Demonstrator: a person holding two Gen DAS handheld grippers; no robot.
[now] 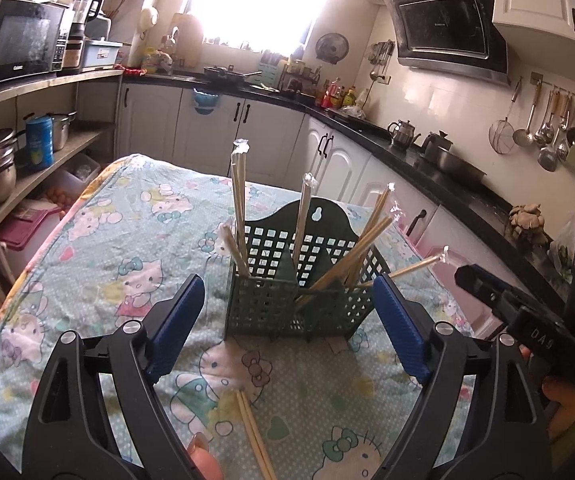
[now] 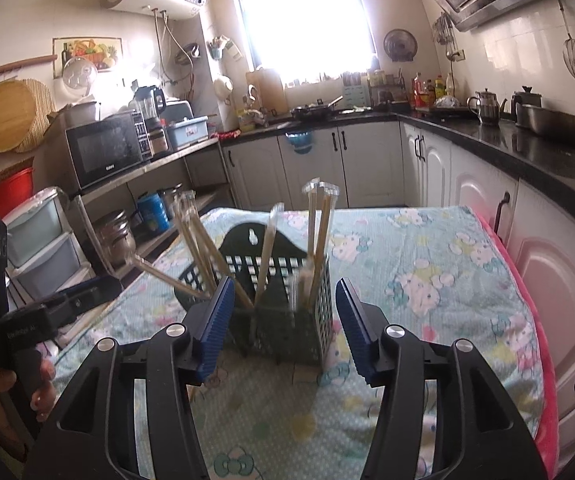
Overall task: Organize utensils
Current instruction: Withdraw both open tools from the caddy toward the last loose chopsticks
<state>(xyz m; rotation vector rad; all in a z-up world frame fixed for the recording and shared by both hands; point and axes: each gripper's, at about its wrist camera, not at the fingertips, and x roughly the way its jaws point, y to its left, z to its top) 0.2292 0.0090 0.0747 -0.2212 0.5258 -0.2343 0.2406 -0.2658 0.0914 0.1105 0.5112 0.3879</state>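
Observation:
A dark green slotted utensil basket [image 1: 271, 304] stands upright on a table covered with a cartoon-cat cloth [image 1: 127, 248]. Several plastic-wrapped wooden chopsticks [image 1: 239, 200] lean out of its compartments. One loose pair of chopsticks [image 1: 253, 436] lies on the cloth in front of it. My left gripper [image 1: 288, 280] is open just short of the basket, its blue pads wide apart and touching nothing. From the other side, my right gripper [image 2: 284, 282] is open before the same basket [image 2: 275, 332], with nothing between its pads. The chopsticks [image 2: 315, 232] look blurred there.
Black counters with white cabinets [image 1: 327, 152] run behind and to the right of the table. Shelves with a microwave [image 1: 23, 40] and pots stand on the left. A hand [image 1: 559, 396] holds the other tool at the table's right edge.

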